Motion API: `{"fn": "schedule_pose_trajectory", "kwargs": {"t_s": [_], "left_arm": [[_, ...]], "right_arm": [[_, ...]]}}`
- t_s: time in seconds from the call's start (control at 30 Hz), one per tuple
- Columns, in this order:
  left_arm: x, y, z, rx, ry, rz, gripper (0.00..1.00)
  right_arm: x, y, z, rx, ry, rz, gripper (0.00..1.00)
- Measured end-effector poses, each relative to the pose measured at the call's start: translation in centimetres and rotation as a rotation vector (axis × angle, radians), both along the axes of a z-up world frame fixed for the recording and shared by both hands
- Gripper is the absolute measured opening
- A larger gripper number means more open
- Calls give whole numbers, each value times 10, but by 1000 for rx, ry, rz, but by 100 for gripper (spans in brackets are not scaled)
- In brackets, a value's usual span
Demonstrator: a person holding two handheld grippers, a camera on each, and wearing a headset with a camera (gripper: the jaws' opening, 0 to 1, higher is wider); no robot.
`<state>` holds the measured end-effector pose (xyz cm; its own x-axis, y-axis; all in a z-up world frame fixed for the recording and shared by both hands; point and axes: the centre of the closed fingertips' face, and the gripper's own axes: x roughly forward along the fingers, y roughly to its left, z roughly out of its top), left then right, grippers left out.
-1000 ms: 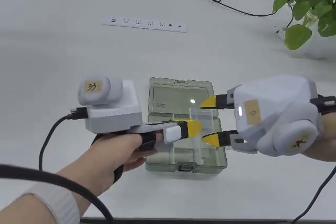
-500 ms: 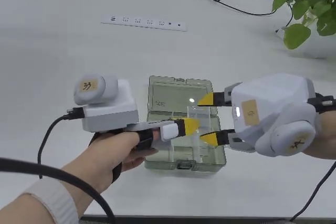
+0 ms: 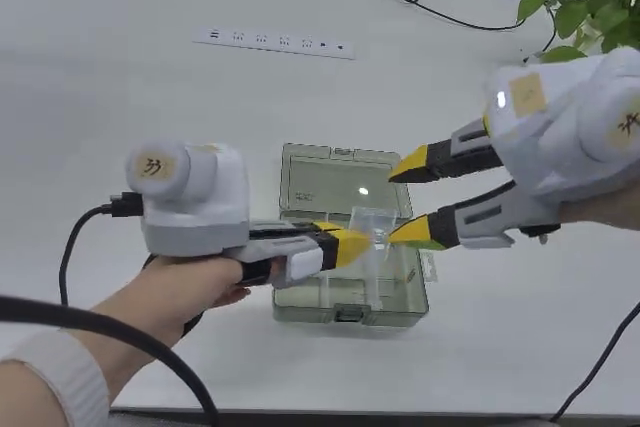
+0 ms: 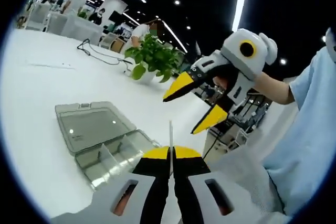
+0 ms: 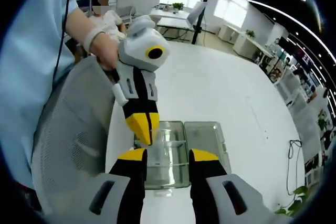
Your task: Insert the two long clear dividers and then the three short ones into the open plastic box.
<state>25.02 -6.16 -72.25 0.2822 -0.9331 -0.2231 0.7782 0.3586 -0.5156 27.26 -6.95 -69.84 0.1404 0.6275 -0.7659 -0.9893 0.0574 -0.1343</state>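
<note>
Clear divider (image 3: 373,231) in left gripper (image 3: 358,243); right gripper (image 3: 396,208) lifted away.

Box (image 3: 352,309) mouth crowded — left gripper (image 3: 360,243), divider (image 3: 374,231), right gripper (image 3: 401,206) above.

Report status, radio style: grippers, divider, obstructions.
Left gripper shut on clear divider, above open box. Right gripper open, lower jaw near divider. Nothing seen between divider and box.

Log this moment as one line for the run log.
left gripper shut on clear divider over open plastic box | right gripper open, near divider | divider not yet seated
</note>
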Motion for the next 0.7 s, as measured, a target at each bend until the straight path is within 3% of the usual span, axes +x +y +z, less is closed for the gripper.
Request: {"fn": "schedule_pose_trajectory", "kwargs": {"t_s": [0.13, 0.17, 0.27, 0.3, 0.4, 0.57, 0.7], "left_arm": [[-8, -2, 3, 26, -90, -53, 0], [-9, -2, 3, 47, -129, -69, 0], [-14, -3, 2, 70, -188, -109, 0], [-15, -3, 3, 79, -223, -122, 0], [-22, -3, 0, 127, -266, -165, 0], [-28, -3, -2, 138, -290, -196, 0], [-29, -3, -2, 151, -337, -211, 0]], "right_arm": [[-10, 3, 0, -4, 44, 26, 28], [-14, 3, -4, -16, 65, 44, 27], [-23, 4, -7, -30, 104, 73, 24], [-26, 5, -8, -38, 108, 83, 22], [-29, 4, -10, -51, 117, 102, 20], [-37, 5, -11, -57, 151, 117, 15], [-44, 4, -12, -67, 184, 138, 10]]}}
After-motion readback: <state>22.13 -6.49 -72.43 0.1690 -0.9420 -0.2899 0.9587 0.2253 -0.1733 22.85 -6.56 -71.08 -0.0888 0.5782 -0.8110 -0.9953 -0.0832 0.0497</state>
